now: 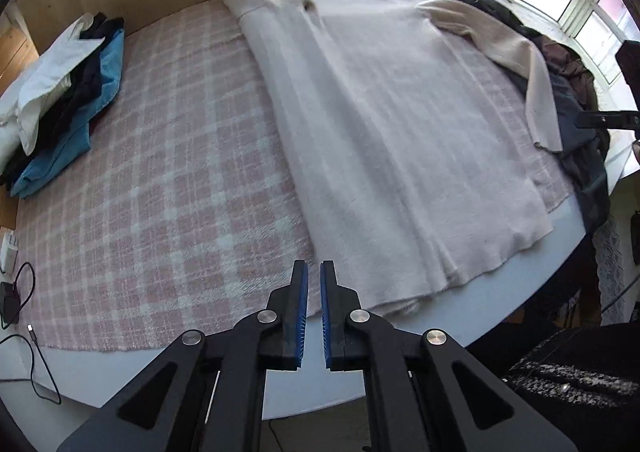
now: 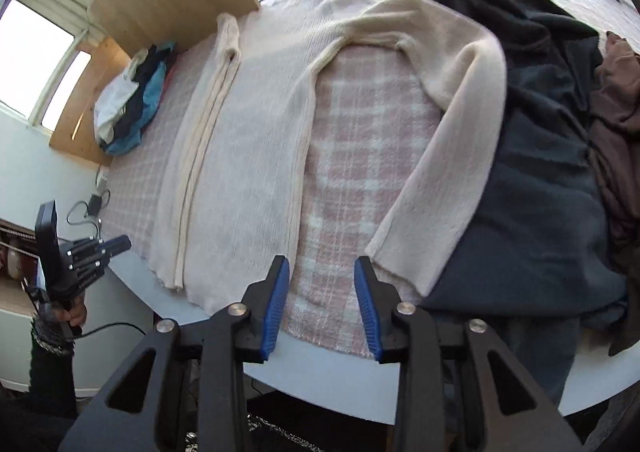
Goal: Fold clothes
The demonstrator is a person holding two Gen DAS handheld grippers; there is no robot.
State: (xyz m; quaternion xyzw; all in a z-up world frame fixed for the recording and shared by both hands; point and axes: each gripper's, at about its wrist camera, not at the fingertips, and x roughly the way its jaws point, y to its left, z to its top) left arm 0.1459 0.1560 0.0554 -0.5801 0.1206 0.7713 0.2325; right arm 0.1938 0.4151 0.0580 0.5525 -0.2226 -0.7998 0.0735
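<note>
Nearest the cameras, the left tongs (image 1: 314, 314) hung almost pressed together, a thin gap between the pads and nothing in them, just short of the sweater's (image 1: 384, 123) hem; the right tongs (image 2: 322, 306) stood spread and empty over the checked blanket (image 2: 352, 155), between the sweater's body and its free sleeve (image 2: 448, 155). The sweater lay flat on the blanket on the tabletop (image 1: 472, 316), its left side doubled inward along a long fold, its right sleeve stretched out with the cuff near the front edge. It looked light, soft and fuzzy, likely to sag and stretch, not slip; the cuff or the hem corner seemed the surest places to pinch. Beyond the sleeve a heap of dark clothes (image 2: 540, 179) lay loose. Farther off at the left, a stack (image 1: 60, 99) of white, dark and blue garments lay folded. No containers showed.
</note>
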